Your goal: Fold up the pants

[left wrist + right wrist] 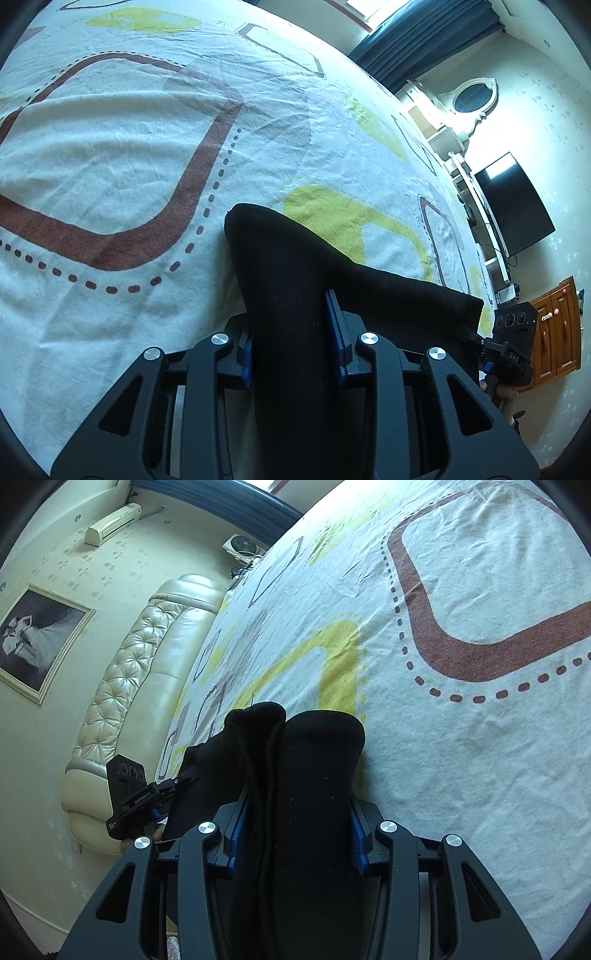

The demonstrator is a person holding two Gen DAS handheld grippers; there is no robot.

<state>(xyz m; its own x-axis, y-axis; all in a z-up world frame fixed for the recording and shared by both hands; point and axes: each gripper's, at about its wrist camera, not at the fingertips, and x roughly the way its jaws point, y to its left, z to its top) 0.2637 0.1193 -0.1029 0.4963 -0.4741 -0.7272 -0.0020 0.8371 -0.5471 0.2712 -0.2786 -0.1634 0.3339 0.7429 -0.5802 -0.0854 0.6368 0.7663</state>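
Observation:
Black pants [295,280] are held up above the bed, stretched between both grippers. My left gripper [293,339] is shut on one end of the pants, the fabric bulging out past its blue pads. My right gripper [295,823] is shut on the other end of the pants [306,775], which shows a bunched seam. The right gripper also shows at the right edge of the left wrist view [513,339], and the left gripper shows at the left of the right wrist view [136,797]. The lower part of the pants is hidden below the fingers.
A white bedsheet [147,147] with brown, yellow and grey shapes covers the bed under both grippers. A padded cream headboard [122,701] stands at one side. A dark TV [513,206], shelves and a wooden cabinet [557,332] stand by the far wall.

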